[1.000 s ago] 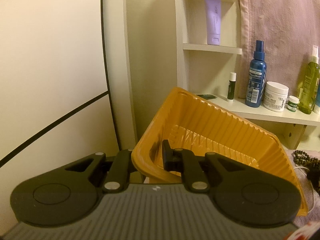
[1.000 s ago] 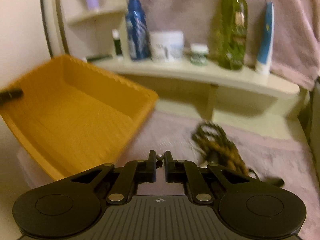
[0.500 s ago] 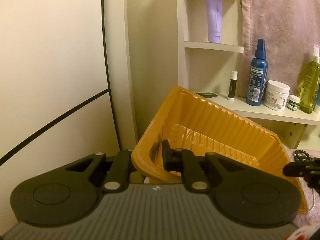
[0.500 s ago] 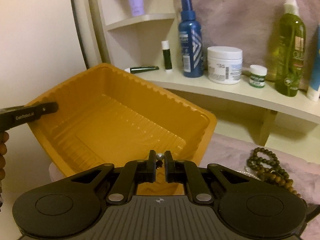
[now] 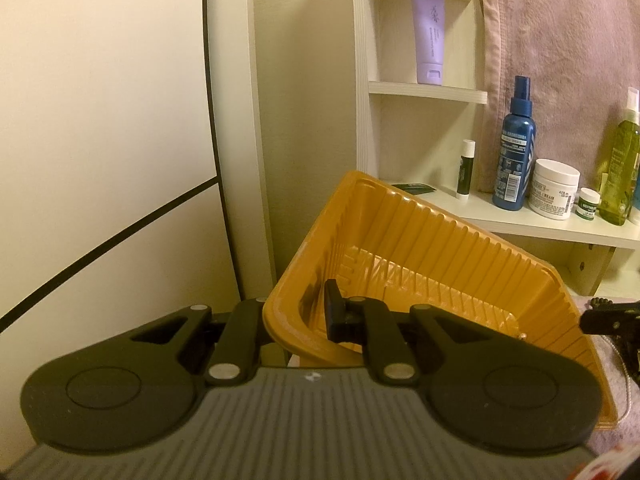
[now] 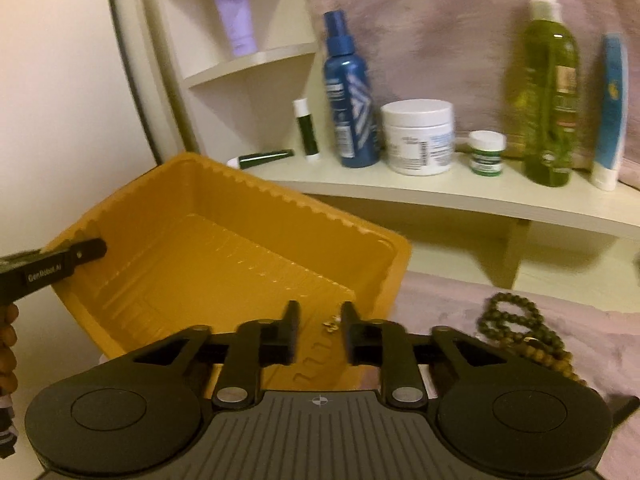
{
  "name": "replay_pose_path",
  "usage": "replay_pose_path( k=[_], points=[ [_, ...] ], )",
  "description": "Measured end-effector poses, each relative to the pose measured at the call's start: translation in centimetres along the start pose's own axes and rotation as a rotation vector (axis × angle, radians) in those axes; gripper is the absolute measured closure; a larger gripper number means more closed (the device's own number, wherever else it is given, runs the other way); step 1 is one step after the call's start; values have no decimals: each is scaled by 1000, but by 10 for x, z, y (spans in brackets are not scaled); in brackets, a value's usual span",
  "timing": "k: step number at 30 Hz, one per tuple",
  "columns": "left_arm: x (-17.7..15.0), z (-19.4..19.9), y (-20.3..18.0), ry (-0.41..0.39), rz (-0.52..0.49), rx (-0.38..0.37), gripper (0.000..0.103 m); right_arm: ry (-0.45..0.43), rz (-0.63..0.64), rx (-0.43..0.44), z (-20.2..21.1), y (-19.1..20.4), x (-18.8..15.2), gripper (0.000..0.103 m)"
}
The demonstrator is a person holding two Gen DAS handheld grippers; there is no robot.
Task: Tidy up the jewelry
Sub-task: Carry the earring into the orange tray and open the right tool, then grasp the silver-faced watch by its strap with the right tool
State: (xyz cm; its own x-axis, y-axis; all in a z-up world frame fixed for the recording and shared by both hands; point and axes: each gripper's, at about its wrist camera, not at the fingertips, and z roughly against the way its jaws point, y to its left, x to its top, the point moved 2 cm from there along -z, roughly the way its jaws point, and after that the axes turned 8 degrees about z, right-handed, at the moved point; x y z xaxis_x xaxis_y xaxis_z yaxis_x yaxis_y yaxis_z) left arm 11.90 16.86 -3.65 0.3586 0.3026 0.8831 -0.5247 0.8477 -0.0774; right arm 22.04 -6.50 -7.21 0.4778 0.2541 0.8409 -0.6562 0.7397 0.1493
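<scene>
While we look along both grippers, we note these things.

Left gripper [image 5: 296, 316]: its fingers are clamped on the near rim of the orange tray [image 5: 440, 248]; we hold the tray tilted.
Right gripper [image 6: 320, 332]: its fingers stand apart, above the low end of the tray [image 6: 224, 248], and grip nothing.
Small gold piece [image 6: 331, 323]: we see it between the right fingers, inside the tray; whether it touches the floor we cannot tell.
Beaded bracelets [image 6: 524, 332]: they lie on the pink cloth [image 6: 460, 296], just beside the tray.
Shelf [image 6: 400, 188]: blue spray bottle [image 6: 352, 100], white cream jar [image 6: 418, 136], green bottle [image 6: 550, 92].
</scene>
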Motion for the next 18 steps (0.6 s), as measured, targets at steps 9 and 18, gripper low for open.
replay_pose_path(
  k=[9,18],
  points=[
    [-1,1,0,-6,-7,0,91,-18,-77,-58,46,-20,-25,65],
    [-2,4,-1,-8,-12,1,91,6,-145,-164,95,-47,-68,65]
  ],
)
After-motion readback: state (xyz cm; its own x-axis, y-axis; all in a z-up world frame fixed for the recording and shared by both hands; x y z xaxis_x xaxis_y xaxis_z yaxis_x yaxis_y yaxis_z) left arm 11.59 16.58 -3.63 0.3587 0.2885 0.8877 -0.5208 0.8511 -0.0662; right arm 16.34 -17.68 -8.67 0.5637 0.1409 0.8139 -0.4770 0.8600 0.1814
